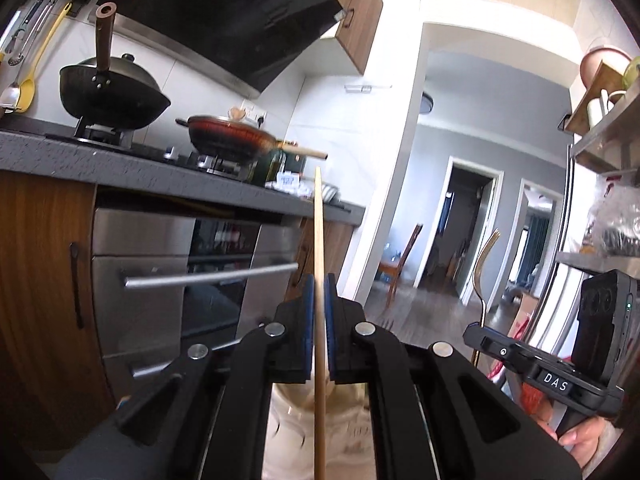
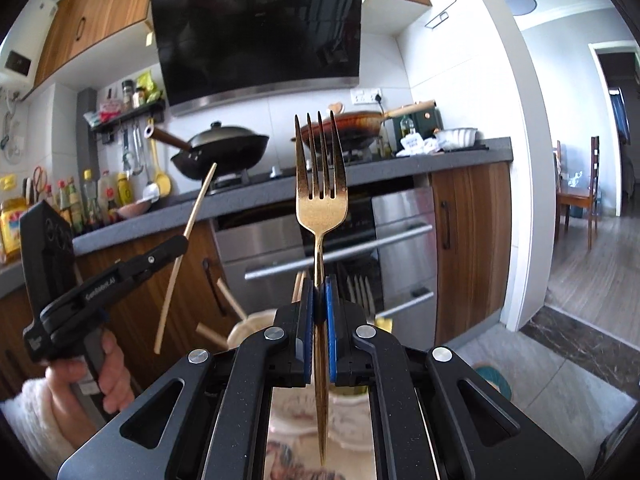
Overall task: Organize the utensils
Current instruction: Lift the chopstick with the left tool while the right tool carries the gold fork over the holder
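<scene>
My left gripper (image 1: 319, 280) is shut on a single wooden chopstick (image 1: 318, 232), held upright in the air; the chopstick also shows in the right wrist view (image 2: 188, 236), slanting through the left gripper (image 2: 182, 242). My right gripper (image 2: 319, 282) is shut on a gold fork (image 2: 320, 184), tines up. The fork also shows in the left wrist view (image 1: 485, 272), above the right gripper's body (image 1: 476, 330). A cream utensil holder (image 2: 252, 326) with wooden handles sits below, partly hidden by the jaws, and shows blurred in the left wrist view (image 1: 296, 416).
A grey counter (image 1: 168, 176) carries a black wok (image 1: 112, 92) and a red pan (image 1: 232, 136) on the stove. A steel oven (image 2: 340, 248) sits under it. Bottles (image 2: 96, 200) line the counter's left. Shelves (image 1: 604, 136) stand on the right.
</scene>
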The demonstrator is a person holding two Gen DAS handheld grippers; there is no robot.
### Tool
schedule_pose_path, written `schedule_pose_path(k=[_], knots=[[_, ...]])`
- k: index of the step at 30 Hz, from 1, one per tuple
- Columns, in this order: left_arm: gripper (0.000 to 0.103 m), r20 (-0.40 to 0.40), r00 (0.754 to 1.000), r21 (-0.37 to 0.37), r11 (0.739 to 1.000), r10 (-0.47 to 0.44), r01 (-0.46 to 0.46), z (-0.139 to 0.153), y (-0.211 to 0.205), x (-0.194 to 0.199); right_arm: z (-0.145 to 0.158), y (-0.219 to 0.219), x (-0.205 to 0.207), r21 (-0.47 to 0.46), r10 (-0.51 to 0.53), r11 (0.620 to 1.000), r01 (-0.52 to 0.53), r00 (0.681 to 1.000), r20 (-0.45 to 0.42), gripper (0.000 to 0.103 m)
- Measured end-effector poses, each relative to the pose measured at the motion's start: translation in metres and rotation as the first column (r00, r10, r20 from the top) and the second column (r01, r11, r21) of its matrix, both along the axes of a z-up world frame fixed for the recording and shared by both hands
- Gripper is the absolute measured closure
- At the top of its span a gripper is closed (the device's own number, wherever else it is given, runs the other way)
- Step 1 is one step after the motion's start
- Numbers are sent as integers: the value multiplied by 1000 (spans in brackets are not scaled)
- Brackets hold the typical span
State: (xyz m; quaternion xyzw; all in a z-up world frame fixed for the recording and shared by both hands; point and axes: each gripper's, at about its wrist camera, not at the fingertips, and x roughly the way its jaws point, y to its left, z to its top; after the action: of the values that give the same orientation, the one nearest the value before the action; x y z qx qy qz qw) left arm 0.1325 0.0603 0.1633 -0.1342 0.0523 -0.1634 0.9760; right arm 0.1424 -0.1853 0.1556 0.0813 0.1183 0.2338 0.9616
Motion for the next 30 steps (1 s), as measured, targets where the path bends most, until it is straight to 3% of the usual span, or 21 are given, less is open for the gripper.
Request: schedule_pose_path(k=[7,13,17,30], knots=[[98,47,998,35,999,34,-36,-1,-19,33,6,3,37,39,-35,999,35,999,4,96],[98,25,1000,-13,1000,8,-8,-14,-14,55,6,11,56,45,-41,998,40,999,16,96],[98,22,1000,-19,1000,4,-4,-22,-11,62,4,10,67,74,-59,996,57,998,21,96],[98,27,1000,-8,1000,-9,9,-35,-13,64,-16,21,71,33,-45,998,44,999,6,96]])
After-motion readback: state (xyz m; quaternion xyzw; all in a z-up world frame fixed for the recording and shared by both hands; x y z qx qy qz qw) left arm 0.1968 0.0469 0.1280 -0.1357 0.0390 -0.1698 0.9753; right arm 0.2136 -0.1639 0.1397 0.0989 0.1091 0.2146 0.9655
